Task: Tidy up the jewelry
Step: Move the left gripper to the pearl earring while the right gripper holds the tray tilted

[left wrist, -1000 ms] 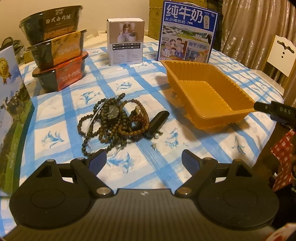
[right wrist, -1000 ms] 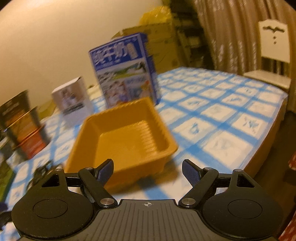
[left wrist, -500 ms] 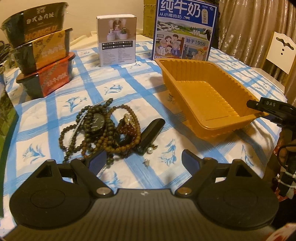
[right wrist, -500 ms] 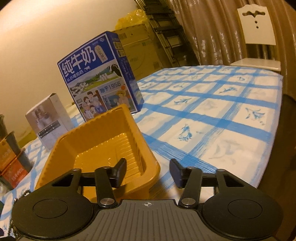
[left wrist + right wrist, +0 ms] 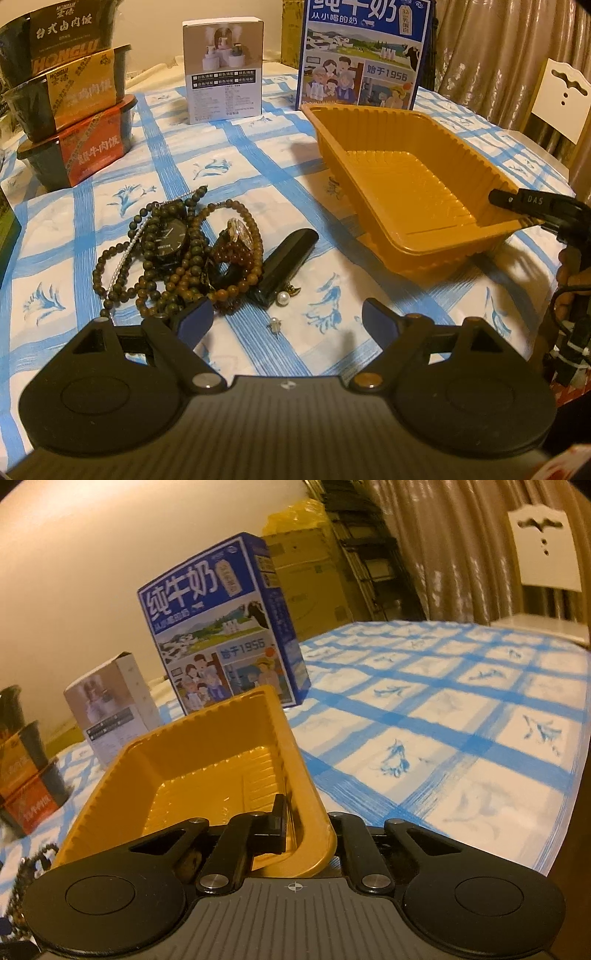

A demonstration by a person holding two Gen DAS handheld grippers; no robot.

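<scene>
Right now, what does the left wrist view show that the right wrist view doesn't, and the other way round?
Only the left wrist view: the jewelry pile seen clearly, two loose earrings, and the open left gripper just short of them. Only the right wrist view: the right gripper shut on the near rim of the orange tray. Both share the tray, the milk carton, the white box and the checked tablecloth.

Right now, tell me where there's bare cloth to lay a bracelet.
Free: the cloth between the jewelry pile and the white box, and the wide stretch right of the orange tray toward the chair. Crowded: around the pile, where a pearl and a stud lie loose.
</scene>
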